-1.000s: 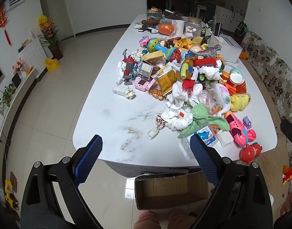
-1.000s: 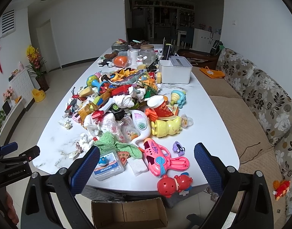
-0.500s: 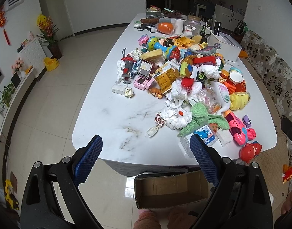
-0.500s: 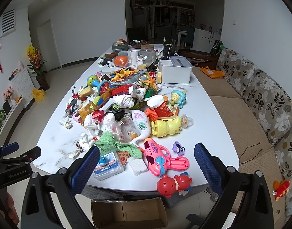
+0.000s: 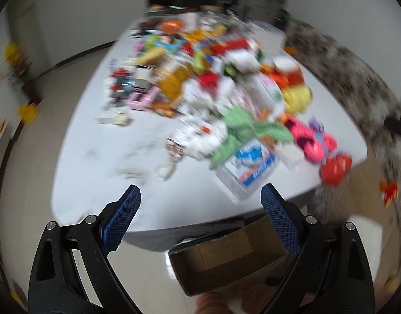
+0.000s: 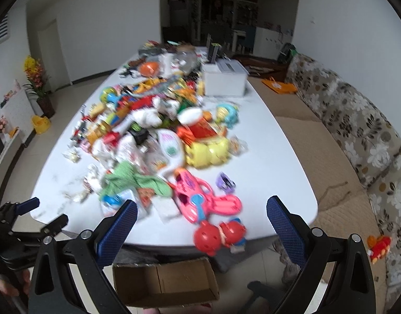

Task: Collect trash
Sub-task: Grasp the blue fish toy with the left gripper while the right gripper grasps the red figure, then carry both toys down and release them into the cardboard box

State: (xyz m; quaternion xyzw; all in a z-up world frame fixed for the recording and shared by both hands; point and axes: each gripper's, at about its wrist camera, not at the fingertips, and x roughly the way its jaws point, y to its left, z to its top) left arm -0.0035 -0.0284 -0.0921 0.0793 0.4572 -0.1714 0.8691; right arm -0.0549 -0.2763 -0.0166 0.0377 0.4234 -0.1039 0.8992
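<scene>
Both grippers hang over the near end of the long white worktop (image 6: pixel 273 162), fingers spread wide and holding nothing: the left gripper (image 5: pixel 200 198) and the right gripper (image 6: pixel 201 210) each show two blue pads well apart.

The trash lies mixed into a heap of toys running lengthwise down the worktop, away from the person. A twisted wrapper (image 5: pixel 171 157) sits on bare marble at the heap's near left edge, its long axis pointing roughly toward the left gripper; crumpled white tissues (image 5: pixel 200 141) lie just beyond it, beside a green cloth (image 6: pixel 132 180). Blur hides finer detail there.

An open cardboard box (image 6: pixel 163 280) stands on the floor below the worktop's near edge, mouth upward, long side parallel to that edge. A pink toy (image 6: pixel 200 198) lies near the right gripper.
</scene>
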